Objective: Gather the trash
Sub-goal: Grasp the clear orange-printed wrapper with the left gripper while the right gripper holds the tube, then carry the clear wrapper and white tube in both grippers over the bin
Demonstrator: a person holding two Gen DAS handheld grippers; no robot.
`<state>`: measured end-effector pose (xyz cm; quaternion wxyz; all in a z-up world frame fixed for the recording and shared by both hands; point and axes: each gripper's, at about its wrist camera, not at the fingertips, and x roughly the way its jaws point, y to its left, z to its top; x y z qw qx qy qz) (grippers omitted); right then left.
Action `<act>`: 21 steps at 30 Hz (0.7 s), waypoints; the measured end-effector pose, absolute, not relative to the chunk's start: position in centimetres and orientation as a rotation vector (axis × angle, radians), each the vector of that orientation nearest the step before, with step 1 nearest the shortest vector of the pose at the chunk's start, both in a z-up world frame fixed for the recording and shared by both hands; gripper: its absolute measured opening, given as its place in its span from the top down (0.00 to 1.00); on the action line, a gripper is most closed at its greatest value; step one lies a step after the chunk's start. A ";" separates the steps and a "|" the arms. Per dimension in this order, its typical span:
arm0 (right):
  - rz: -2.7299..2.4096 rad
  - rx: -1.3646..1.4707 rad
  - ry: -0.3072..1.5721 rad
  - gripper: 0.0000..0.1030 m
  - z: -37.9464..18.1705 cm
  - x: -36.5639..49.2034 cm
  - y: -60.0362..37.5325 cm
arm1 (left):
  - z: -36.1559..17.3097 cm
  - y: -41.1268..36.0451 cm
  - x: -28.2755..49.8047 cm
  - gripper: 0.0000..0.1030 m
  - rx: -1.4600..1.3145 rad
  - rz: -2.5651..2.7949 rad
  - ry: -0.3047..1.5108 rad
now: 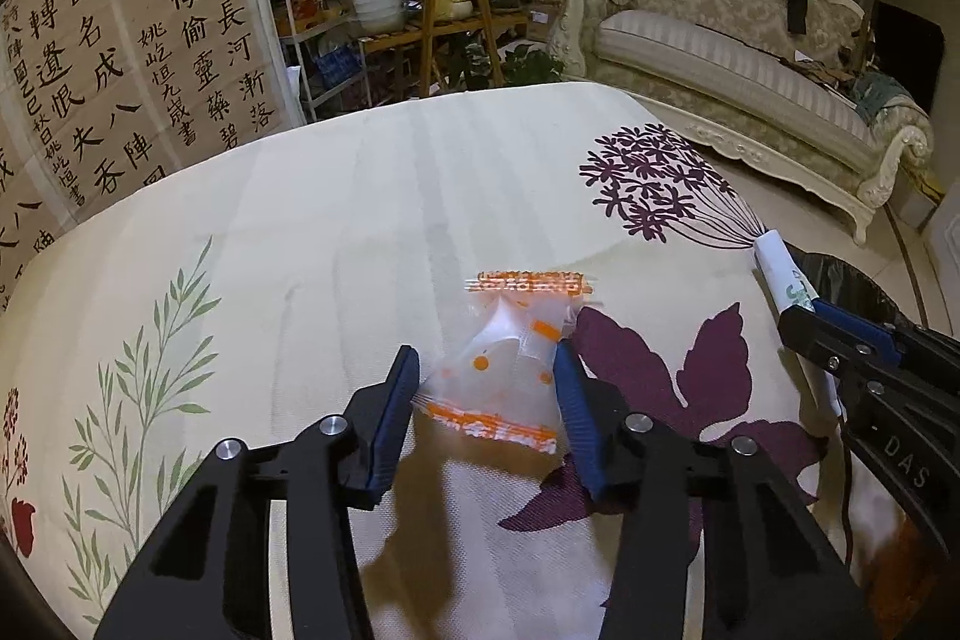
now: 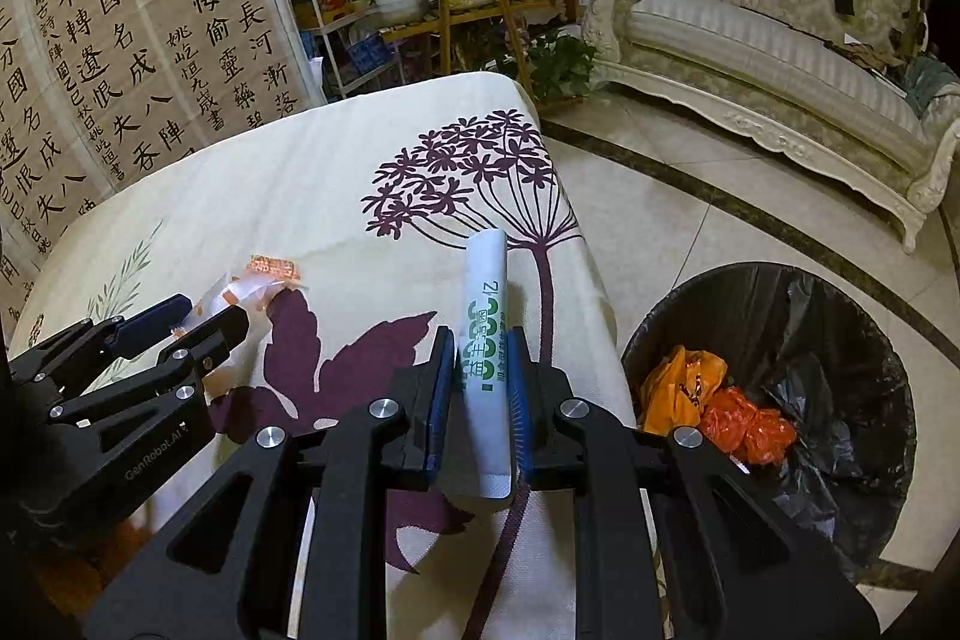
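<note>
- The left hand-held gripper (image 1: pixel 486 370) has its two blue-padded fingers on either side of a clear snack wrapper with orange print (image 1: pixel 516 370), pinching it at its crumpled middle so it can be lifted off the worktop (image 1: pixel 300 220), which is covered by a cream cloth with purple flower prints.
- The wrapper is blurred, and whether its lower edge rests on the cloth or hangs just above it cannot be told.
- The right hand-held gripper (image 2: pixel 480 370) is pressed onto a white sachet with green lettering (image 2: pixel 487 340), gripping it across its width near the worktop's right edge.
- This sachet sits just beside the trash bin (image 2: pixel 840 310) on the floor, likely ready to be carried over and dropped in.
- The bin has a black liner and already holds orange crumpled wrappers (image 2: pixel 714 412).
- The bin's near rim is cut off by the right hand-held gripper's body; the sachet's lettering is too small to read.
</note>
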<state>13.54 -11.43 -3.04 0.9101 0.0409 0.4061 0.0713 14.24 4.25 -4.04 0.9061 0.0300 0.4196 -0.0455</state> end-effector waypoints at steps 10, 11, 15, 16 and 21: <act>0.139 0.084 0.824 0.83 -2.8 12.2 -11.8 | -3.1 4.5 12.6 0.58 0.036 -0.093 0.837; 0.138 0.084 0.822 0.83 -2.7 12.0 -11.9 | -2.8 4.6 12.2 0.58 0.031 -0.093 0.831; 0.132 0.085 0.814 0.83 -2.4 10.8 -12.2 | -2.0 4.4 10.9 0.58 0.022 -0.100 0.810; 0.130 0.085 0.812 0.83 -2.4 10.6 -12.3 | -1.9 4.4 10.6 0.58 0.021 -0.101 0.806; 0.112 0.089 0.804 0.83 -2.1 9.0 -13.1 | -1.1 3.7 9.0 0.58 0.005 -0.119 0.789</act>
